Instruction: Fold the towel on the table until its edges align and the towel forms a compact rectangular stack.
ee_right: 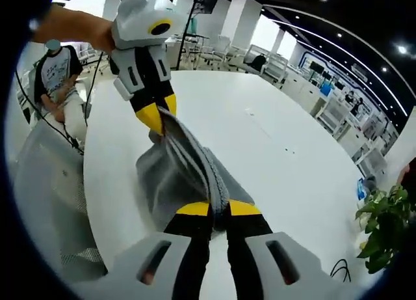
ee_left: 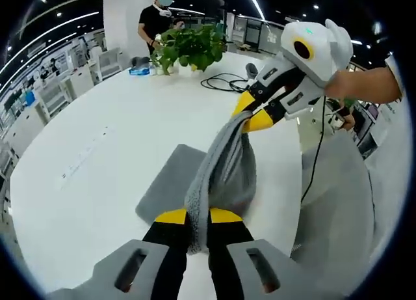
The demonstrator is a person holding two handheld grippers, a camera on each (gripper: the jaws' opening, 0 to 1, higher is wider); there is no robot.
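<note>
A grey towel [ee_left: 224, 173] hangs stretched between my two grippers above the white table [ee_left: 97, 150], its lower part resting on the tabletop as a flat fold. My left gripper [ee_left: 197, 215] is shut on one end of the towel, yellow tips pinching the cloth. My right gripper [ee_left: 252, 114] comes in from the upper right, held by a hand, and is shut on the other end. In the right gripper view my right gripper [ee_right: 218, 209] clamps the towel [ee_right: 175, 173], and my left gripper [ee_right: 156, 116] grips the far end.
A potted green plant [ee_left: 192, 46] and a black cable [ee_left: 224, 84] sit at the table's far side, with a person standing behind. A grey chair [ee_right: 49, 176] stands by the table edge, and another person [ee_right: 55, 72] sits beyond it. A blue object [ee_left: 138, 70] lies near the plant.
</note>
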